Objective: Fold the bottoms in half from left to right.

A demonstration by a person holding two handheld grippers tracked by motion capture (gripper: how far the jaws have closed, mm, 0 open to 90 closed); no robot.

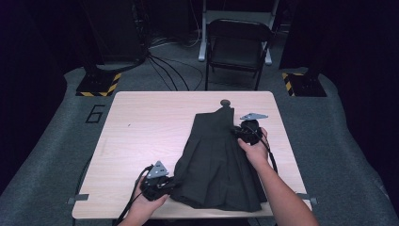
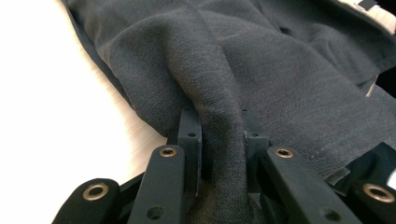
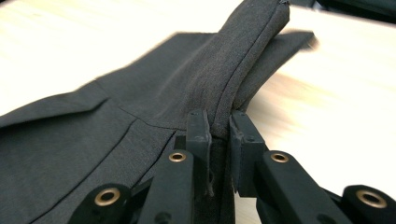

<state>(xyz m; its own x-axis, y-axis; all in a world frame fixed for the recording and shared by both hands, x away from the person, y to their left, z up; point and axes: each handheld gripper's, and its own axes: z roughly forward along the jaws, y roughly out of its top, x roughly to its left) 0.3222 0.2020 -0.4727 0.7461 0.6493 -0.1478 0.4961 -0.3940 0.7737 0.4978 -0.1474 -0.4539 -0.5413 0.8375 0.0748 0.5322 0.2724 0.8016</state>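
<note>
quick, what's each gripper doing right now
left gripper: closed on a raised fold of the dark garment.
right gripper: closed on the garment's edge, lifting it off the table.

A dark pleated garment [image 1: 216, 160] lies spread on the pale wooden table [image 1: 136, 141], narrow end pointing away. The left gripper [image 1: 165, 184] sits at its near left hem, the right gripper [image 1: 239, 130] at its far right edge (a corner peaks up just beside it). Behind the table stands a folding chair [image 1: 237, 47].
</note>
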